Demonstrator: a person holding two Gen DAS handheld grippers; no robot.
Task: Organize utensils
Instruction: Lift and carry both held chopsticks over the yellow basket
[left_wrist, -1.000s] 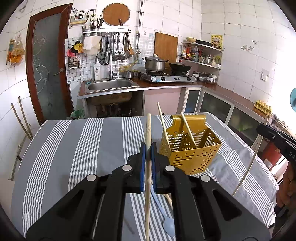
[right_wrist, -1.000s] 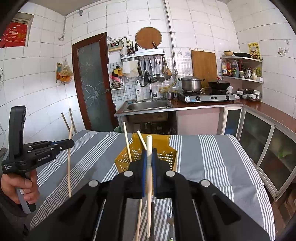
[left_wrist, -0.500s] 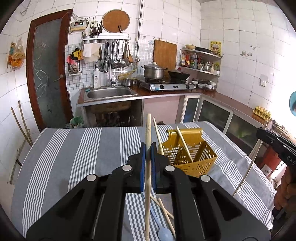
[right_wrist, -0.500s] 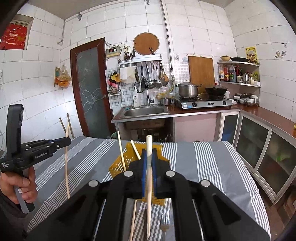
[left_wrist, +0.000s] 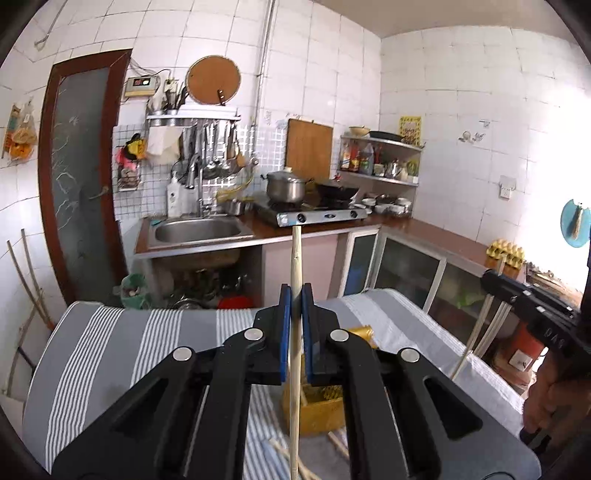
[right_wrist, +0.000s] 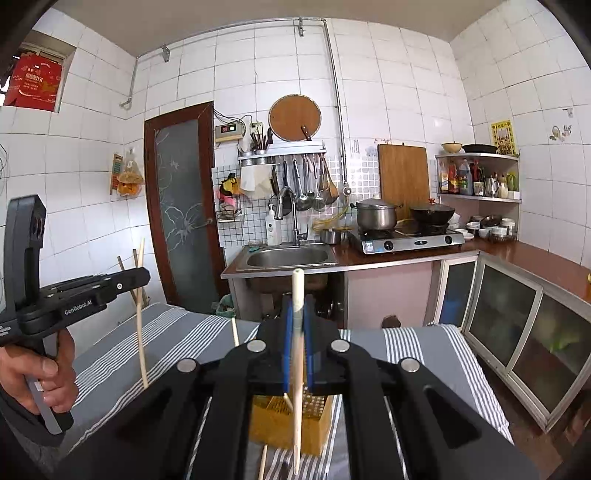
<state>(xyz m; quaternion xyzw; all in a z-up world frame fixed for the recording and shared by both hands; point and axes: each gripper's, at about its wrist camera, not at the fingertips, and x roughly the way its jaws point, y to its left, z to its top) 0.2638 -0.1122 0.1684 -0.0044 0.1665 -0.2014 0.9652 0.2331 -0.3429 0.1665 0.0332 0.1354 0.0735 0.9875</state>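
Observation:
My left gripper (left_wrist: 294, 295) is shut on a pale wooden chopstick (left_wrist: 296, 258) that stands upright between its blue pads. My right gripper (right_wrist: 297, 308) is shut on another chopstick (right_wrist: 297, 291), also upright. The yellow slotted utensil basket (right_wrist: 290, 424) stands on the striped table below both grippers, mostly hidden by the gripper bodies; it also shows in the left wrist view (left_wrist: 317, 410). A chopstick (right_wrist: 233, 328) sticks up out of the basket. Each view shows the other gripper holding its chopstick off to the side (right_wrist: 139, 317) (left_wrist: 476, 332).
The table has a grey and white striped cloth (left_wrist: 110, 339). Loose chopsticks (left_wrist: 280, 454) lie on it near the basket. Behind are the sink (right_wrist: 288, 256), stove with pots (right_wrist: 406, 232), cabinets (right_wrist: 517, 332) and a door (right_wrist: 184, 206).
Both grippers have risen and tilted up with their chopsticks. The basket has dropped low in both views and is now largely hidden behind the gripper bodies.

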